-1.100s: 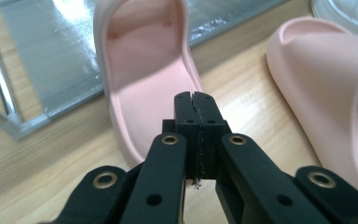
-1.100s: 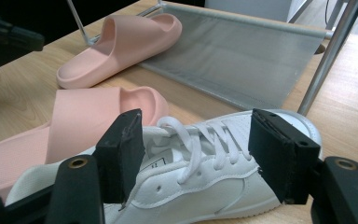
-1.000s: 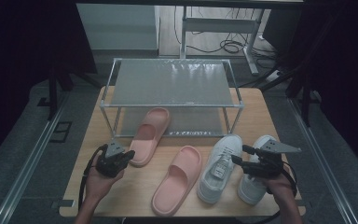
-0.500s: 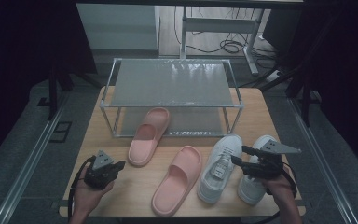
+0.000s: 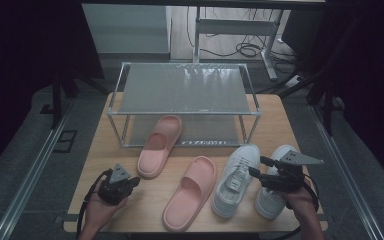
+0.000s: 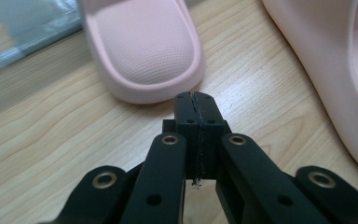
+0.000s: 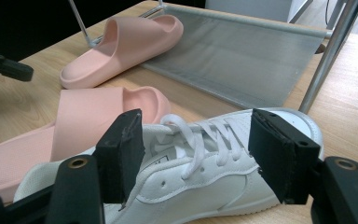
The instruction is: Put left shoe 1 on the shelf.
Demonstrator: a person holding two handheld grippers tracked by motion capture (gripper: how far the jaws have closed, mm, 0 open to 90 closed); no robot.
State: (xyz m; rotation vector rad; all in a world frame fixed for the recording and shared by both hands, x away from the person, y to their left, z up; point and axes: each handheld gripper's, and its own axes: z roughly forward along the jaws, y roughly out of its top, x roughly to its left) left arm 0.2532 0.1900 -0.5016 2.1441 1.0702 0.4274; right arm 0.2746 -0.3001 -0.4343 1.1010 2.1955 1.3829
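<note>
While my right gripper [image 7: 196,154] gapes astride the sneaker [image 7: 205,172], lengthwise between its fingers, my left gripper [image 6: 196,100] is clenched empty.

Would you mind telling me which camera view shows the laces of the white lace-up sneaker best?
The right gripper view: the white lace-up sneaker lies close, between the open right gripper, its laces sharp. The high view shows the whole sneaker, small, with the laces barely resolved. The left gripper view looks at pink slides instead.
</note>
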